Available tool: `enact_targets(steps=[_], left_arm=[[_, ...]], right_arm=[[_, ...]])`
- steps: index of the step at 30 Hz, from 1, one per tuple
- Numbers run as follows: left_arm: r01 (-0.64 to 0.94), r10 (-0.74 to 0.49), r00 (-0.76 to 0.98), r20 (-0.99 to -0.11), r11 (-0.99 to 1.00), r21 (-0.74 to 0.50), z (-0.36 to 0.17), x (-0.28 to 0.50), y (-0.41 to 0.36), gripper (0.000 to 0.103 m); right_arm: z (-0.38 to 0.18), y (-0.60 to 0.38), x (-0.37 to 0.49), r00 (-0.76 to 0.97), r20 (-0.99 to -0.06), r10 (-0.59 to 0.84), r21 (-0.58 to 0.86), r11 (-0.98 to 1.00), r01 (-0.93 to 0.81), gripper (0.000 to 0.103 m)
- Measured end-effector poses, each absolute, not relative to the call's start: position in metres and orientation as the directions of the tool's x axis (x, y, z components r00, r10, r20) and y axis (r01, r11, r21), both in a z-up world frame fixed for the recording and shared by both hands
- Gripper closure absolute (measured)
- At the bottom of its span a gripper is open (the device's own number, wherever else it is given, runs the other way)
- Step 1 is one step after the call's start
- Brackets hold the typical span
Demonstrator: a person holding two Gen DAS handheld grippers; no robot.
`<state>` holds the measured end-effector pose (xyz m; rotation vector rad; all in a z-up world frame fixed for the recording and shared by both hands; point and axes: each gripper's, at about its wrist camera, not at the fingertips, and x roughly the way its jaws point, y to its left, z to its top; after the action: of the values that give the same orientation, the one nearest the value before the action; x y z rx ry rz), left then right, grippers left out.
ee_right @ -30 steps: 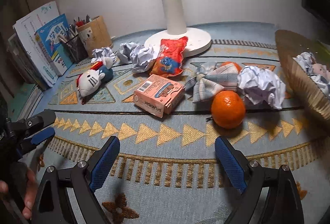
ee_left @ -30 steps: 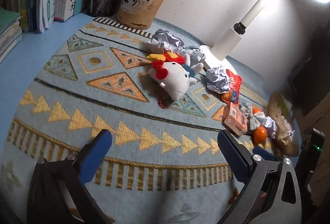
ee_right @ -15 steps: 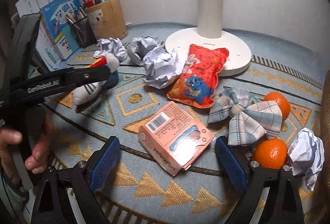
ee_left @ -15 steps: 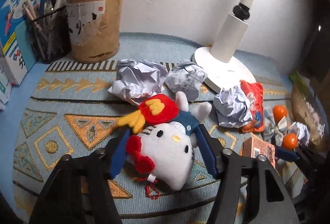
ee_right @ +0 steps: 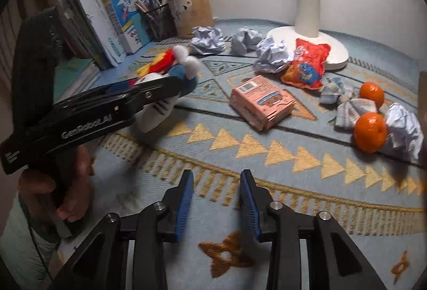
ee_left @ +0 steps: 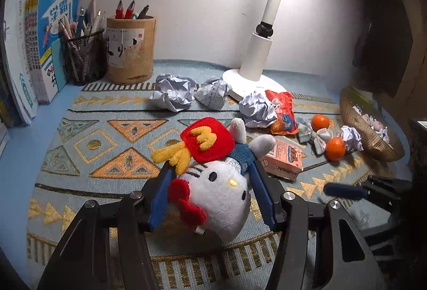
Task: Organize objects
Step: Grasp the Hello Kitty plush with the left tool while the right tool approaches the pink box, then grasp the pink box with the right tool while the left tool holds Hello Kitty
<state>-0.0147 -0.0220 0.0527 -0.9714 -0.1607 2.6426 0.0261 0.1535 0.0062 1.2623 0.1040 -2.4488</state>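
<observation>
My left gripper (ee_left: 210, 191) is shut on a white plush cat toy (ee_left: 218, 191) with a red hat and red bow, held off the patterned mat (ee_left: 106, 135). The toy also shows in the right wrist view (ee_right: 170, 68), clamped in the left gripper (ee_right: 160, 87). My right gripper (ee_right: 216, 199) hangs over the mat's near edge, its jaws narrowed with a gap and nothing between them. A pink box (ee_right: 263, 103), two oranges (ee_right: 369, 132), a plaid bow (ee_right: 347, 103), a red snack bag (ee_right: 307, 67) and crumpled paper balls (ee_right: 272, 55) lie on the mat.
A white desk lamp (ee_left: 256, 60) stands at the back. A woven basket (ee_left: 371, 127) with small items sits at the right. Two pen holders (ee_left: 130, 50) and upright books (ee_left: 50, 42) stand at the back left.
My left gripper closed on the plush cat and lifted it toward me. My right gripper pulled back from the pink box and its jaws narrowed.
</observation>
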Motion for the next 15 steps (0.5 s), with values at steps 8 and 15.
enact_targets(steps=[8,15], left_arm=[[-0.24,0.381,-0.697,-0.608,-0.922,-0.304,0.045,-0.024,-0.034,0.049],[-0.239,0.376,-0.689,-0.62,-0.925,-0.296,0.045,-0.027,-0.031,0.049]], right_arm=[[0.003,0.167,-0.052,-0.54,-0.797,-0.269,0.091,-0.939,0.332,0.037],[0.003,0.156,-0.049,-0.561,-0.791,-0.244,0.11,-0.959,0.261,0.06]])
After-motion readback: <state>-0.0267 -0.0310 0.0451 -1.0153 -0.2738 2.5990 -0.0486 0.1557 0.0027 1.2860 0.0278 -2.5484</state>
